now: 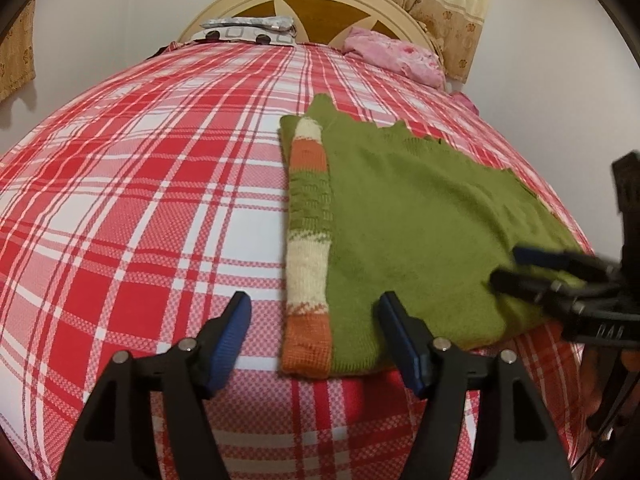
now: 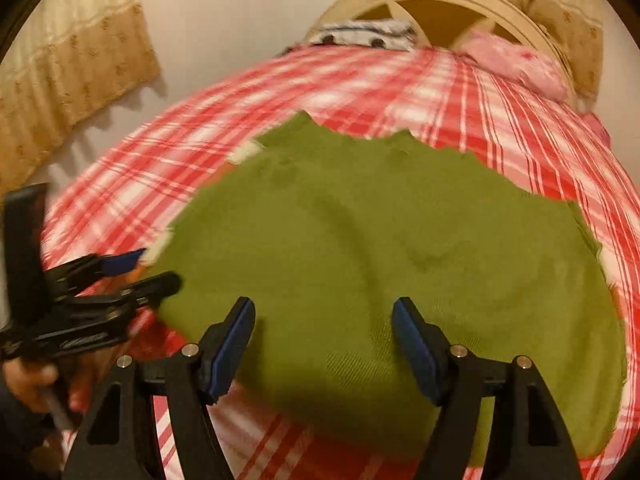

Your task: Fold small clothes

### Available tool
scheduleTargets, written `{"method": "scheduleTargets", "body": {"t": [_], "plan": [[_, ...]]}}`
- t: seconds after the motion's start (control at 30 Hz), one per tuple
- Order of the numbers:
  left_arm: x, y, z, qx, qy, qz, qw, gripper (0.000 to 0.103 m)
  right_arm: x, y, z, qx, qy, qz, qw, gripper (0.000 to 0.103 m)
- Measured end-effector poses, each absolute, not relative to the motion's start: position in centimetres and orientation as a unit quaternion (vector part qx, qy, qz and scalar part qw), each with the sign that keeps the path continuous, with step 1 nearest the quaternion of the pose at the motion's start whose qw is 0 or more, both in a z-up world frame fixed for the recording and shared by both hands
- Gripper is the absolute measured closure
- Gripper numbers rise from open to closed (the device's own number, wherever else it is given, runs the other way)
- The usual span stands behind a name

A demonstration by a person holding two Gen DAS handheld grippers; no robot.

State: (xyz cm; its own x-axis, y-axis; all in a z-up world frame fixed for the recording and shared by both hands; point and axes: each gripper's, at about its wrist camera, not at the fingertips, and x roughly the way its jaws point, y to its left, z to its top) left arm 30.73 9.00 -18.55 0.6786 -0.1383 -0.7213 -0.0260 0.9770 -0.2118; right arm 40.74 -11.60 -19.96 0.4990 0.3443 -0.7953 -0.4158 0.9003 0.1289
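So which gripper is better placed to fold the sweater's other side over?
Probably the right. The right gripper hangs open directly over the green sweater body, closest to its unfolded right edge. The left gripper, also open, sits at the near hem by the striped sleeve already folded in.

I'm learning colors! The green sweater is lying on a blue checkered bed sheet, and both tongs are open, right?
Almost. The bed sheet is red and white checkered, not blue, as the left wrist view shows clearly. The rest holds: the green sweater lies on it, and the left tongs and right tongs are both open.
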Motion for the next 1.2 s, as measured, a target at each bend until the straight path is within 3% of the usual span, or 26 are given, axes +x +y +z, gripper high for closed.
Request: {"method": "scheduleTargets", "body": {"t": [0.27,0.6,1.2], "plan": [[30.7,8.9,-18.5,-0.101,0.401,-0.032,0.910,0.031,36.7,-9.6,-21.5,-0.121,0.421,0.220,0.871,0.029],[30.7,9.1,-18.1,-0.095,0.420,-0.043,0.902,0.027,34.2,-10.5,-20.3,-0.108,0.400,0.231,0.880,0.029],[31.7,16.1,-16.3,-0.085,0.418,-0.026,0.904,0.027,31.6,-2.8,-19.3,-0.226,0.339,0.276,0.871,0.029]]}}
